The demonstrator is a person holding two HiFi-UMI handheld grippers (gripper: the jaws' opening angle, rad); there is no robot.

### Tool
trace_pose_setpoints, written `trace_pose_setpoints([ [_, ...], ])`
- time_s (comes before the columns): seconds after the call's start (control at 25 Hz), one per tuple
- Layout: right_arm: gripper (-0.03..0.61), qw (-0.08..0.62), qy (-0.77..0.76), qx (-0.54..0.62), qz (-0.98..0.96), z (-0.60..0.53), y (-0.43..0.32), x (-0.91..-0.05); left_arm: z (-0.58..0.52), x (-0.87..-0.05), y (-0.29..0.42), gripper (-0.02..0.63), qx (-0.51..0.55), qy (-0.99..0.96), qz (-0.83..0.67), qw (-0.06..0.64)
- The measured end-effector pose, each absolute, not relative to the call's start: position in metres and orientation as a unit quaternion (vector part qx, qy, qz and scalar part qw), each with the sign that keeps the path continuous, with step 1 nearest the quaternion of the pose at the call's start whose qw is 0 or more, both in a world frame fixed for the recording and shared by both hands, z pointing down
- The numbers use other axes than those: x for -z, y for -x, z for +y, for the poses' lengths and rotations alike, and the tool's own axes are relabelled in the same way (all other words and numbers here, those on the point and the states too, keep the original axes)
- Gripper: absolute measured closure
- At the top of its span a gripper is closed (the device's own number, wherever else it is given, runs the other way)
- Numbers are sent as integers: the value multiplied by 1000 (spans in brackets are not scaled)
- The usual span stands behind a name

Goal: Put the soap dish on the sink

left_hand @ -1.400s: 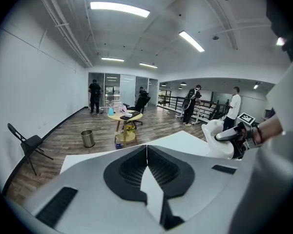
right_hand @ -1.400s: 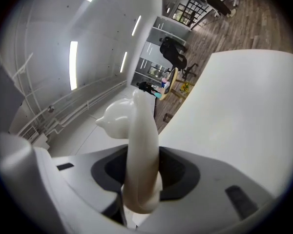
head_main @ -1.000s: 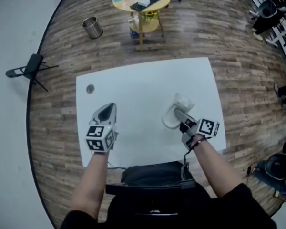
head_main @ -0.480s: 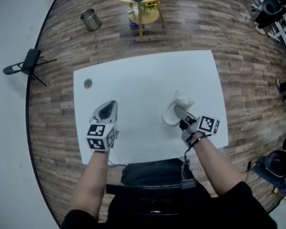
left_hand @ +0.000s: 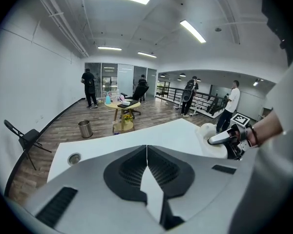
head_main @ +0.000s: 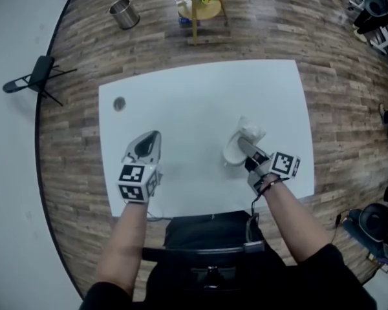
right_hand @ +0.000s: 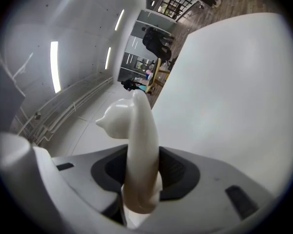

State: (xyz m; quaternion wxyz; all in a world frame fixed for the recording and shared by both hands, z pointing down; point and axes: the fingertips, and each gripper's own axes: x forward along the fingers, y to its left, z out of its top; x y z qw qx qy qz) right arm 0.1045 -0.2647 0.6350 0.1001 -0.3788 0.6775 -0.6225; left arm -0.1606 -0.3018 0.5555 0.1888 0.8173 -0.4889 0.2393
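right tool (head_main: 244,147) is pinching just the rim of the white soap dish (head_main: 232,154), low over the right side of the worktop (head_main: 200,95). with an edge grip like that it could swivel or slip out. left tool (head_main: 146,144) is pinched together, empty.

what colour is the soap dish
Glossy off-white; the soap dish shows best in the right gripper view.

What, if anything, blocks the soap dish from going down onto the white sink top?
Nothing visible. The right hand-held gripper is shut on the soap dish over bare white sink top; the shut left hand-held gripper sits aside.
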Motion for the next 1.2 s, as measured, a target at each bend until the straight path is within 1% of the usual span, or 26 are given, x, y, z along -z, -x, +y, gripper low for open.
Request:
trace_pose_setpoints([
  [0.4, 431, 96, 368, 621, 686, -267, -101, -648, -295, -582, 162, 603, -255, -810, -485, 208],
  [0.68, 431, 77, 382, 629, 672, -264, -104, -660, -294, -600, 158, 603, -265, -812, -472, 218],
  [1.2, 431, 61, 381, 638, 666, -266, -91, -670, -298, -616, 160, 603, -257, -815, -463, 237],
])
